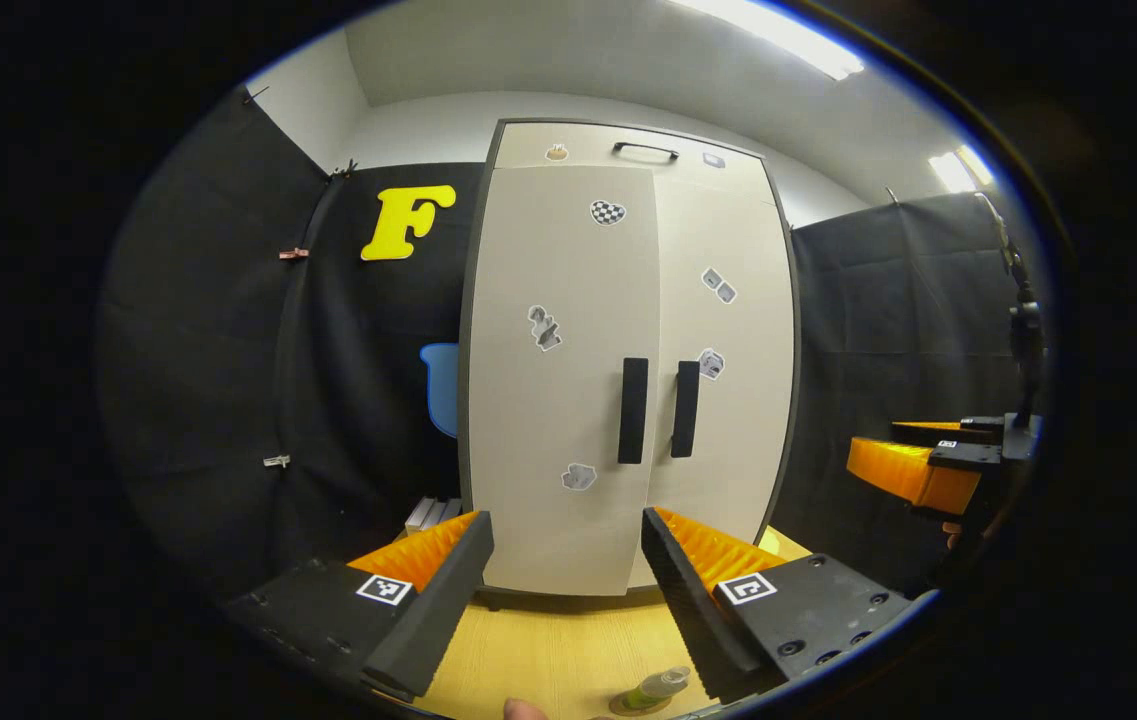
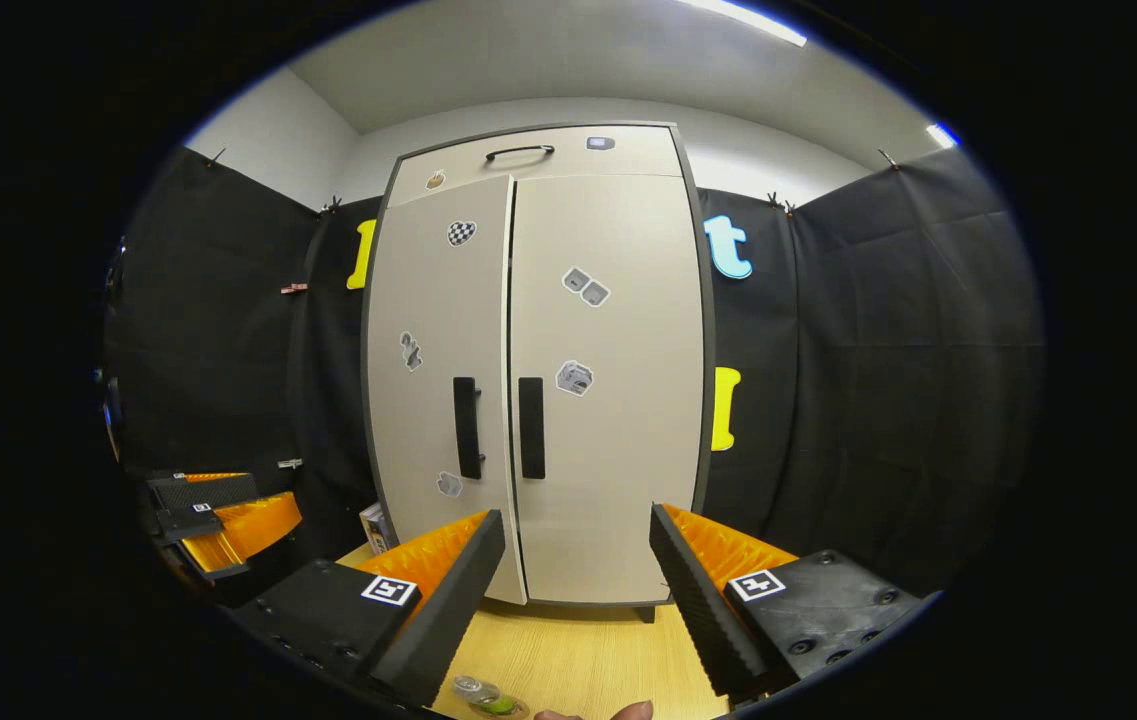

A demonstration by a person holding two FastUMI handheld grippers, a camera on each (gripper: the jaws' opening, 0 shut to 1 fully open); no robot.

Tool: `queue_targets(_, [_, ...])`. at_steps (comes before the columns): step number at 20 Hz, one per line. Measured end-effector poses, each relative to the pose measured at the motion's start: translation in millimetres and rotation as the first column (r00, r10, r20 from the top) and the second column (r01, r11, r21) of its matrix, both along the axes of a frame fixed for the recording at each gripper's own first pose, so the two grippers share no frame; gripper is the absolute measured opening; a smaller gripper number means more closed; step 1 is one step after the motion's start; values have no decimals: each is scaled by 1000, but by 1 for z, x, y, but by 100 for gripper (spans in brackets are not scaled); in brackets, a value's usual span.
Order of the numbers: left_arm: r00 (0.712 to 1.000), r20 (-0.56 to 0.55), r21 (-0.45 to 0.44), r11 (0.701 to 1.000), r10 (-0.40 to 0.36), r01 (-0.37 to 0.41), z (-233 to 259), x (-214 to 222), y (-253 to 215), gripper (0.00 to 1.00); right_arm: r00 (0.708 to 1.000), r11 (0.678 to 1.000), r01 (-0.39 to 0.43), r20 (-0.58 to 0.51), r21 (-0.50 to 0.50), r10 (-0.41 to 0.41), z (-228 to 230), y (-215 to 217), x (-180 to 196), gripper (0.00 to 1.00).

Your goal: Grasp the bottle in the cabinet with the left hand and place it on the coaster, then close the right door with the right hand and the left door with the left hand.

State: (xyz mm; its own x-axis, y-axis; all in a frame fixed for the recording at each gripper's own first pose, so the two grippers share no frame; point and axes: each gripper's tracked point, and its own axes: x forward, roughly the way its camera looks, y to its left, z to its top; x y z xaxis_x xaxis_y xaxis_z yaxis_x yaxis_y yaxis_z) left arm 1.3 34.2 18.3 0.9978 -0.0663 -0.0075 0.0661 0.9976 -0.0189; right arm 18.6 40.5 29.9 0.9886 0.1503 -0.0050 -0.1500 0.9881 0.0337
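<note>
On the bench (image 1: 548, 650) the bottle (image 1: 656, 688) rests on its coaster (image 1: 634, 706); cabinet (image 1: 628, 350) doors closed, both grippers' (image 1: 568, 590) (image 2: 578, 590) jaws apart.

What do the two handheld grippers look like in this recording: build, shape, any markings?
Each of the two, left gripper and right gripper, has two wedge-shaped fingers with ridged inner faces, mounted on black blocks with screw holes. Every block carries a small square black-and-white marker. No cables or sleeves are visible; a fingertip peeks in at the bottom edge.
</note>
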Motion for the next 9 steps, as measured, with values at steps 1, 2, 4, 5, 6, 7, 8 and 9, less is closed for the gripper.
queue_targets(1, [1000,-2,1,1000,-1,1,-1,0,-1,95,1000,1000,2,4,-2,-2,0,0,-1,97])
queue_targets(2, [1000,-3,-1,1000,-2,2,-1,0,-1,95,1000,1000,3,9,-4,-3,1,0,-1,97])
queue_targets(4, [1000,6,-10,1000,-7,7,2,0,0,95,1000,1000,2,16,-8,-2,2,1,-2,97])
queue_targets(5, [1000,9,-10,1000,-9,9,2,0,1,95,1000,1000,4,15,-9,-3,2,2,-2,97])
queue_targets(6, [1000,13,-4,1000,-6,6,4,0,2,95,1000,1000,2,12,-8,-2,1,2,-3,97])
queue_targets(7, [1000,15,4,1000,-2,2,4,0,3,95,1000,1000,2,9,-6,-2,1,2,-4,97])
queue_targets(8, [1000,18,12,1000,0,0,6,0,4,95,1000,1000,3,8,-5,-3,1,2,-4,97])
queue_targets(9, [1000,20,16,1000,1,-2,5,1,5,95,1000,1000,4,9,-5,-4,1,1,-4,97])
